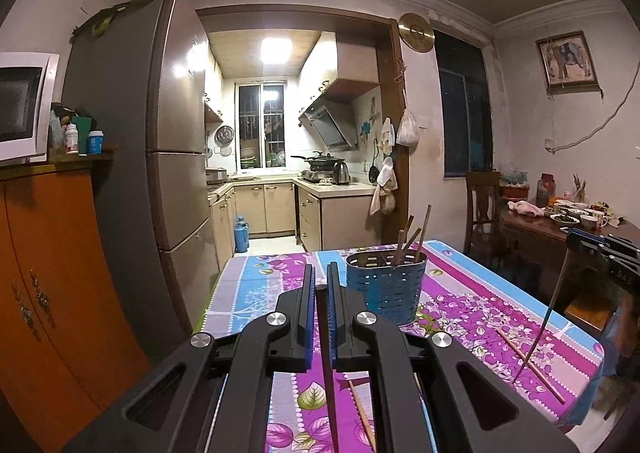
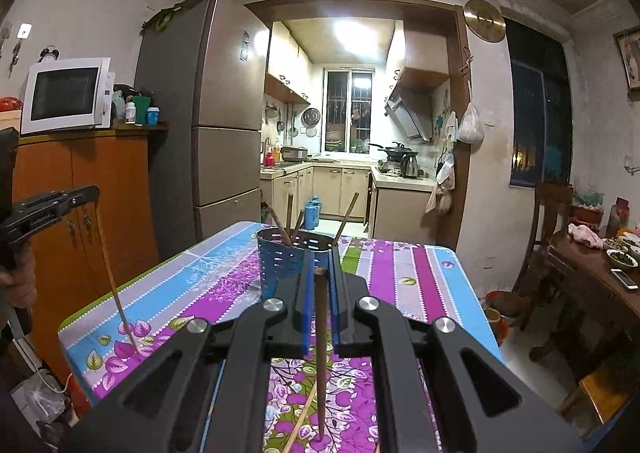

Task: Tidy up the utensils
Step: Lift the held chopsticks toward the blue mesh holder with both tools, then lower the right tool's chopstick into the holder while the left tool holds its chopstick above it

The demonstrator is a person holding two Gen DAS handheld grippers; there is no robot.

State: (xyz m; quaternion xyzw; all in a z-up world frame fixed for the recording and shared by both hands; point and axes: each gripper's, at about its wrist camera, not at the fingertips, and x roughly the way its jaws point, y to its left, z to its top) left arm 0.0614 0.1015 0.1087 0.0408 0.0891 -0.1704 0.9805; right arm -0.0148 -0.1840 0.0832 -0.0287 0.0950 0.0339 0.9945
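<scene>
1. Orange wooden cabinet (image 2: pixel 100 189), far left, carrying a white microwave (image 2: pixel 66 95) and small bottles.
2. Tall grey refrigerator (image 1: pixel 160 133), right of the cabinet, beside the doorway into the lit kitchen.
3. Left gripper (image 1: pixel 321 285), jaws clenched on a dark chopstick (image 1: pixel 326 353) that hangs nearly upright between the blue pads, its tip pointing down toward the table. In the right wrist view the same gripper (image 2: pixel 90 195) appears at the left edge, the chopstick (image 2: pixel 116 285) slanting down to the cloth.
4. Table with a purple, blue and white floral cloth (image 1: pixel 256 293), in the near centre.
5. Blue perforated utensil holder (image 1: pixel 386 285), upright on the far part of the table, just beyond both grippers; several brown chopsticks (image 1: pixel 408 241) stand tilted inside it.
6. Loose chopstick (image 1: pixel 532 361) lying flat on the cloth, near right; another (image 1: pixel 362 413) lies under the left gripper.
7. Right gripper (image 2: pixel 321 273), jaws clenched on a brown chopstick (image 2: pixel 320 353) held nearly upright, its lower tip at the cloth. Seen from the left wrist view at the far right (image 1: pixel 580 241).
8. Dark wooden dining table (image 2: pixel 592 269), far right, with bowls of food and a phone (image 2: pixel 624 279).
</scene>
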